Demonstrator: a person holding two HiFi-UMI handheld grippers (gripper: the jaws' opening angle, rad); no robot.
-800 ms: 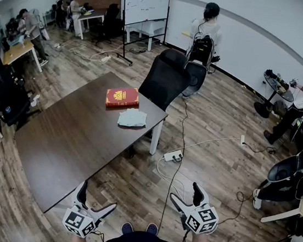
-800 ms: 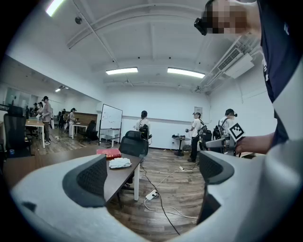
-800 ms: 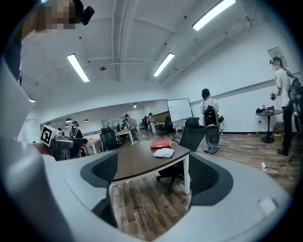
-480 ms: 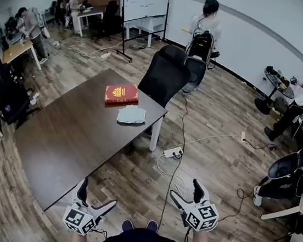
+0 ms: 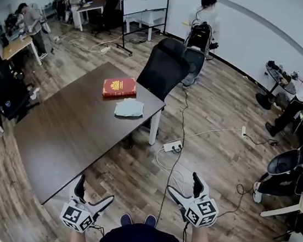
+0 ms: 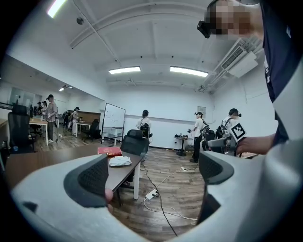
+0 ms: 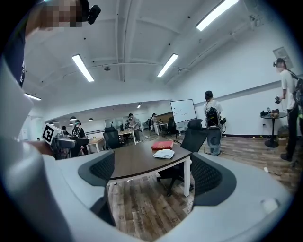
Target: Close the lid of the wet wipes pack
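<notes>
Hardly anything has moved: left gripper (image 5: 95, 190) and right gripper (image 5: 183, 184) still hang over the floor (image 5: 219, 113), fingers spread, empty. Wet wipes pack (image 5: 129, 108) lies near the bench's (image 5: 72, 135) far corner, beside a red book (image 5: 119, 87).

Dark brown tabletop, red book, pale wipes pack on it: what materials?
The dark brown tabletop looks like wood-effect laminate or veneer, with an even, low-sheen surface. The red book has a stiff cover with gold print, possibly cloth or leatherette. The pale wipes pack is probably soft plastic film, given its crumpled, uneven outline.
</notes>
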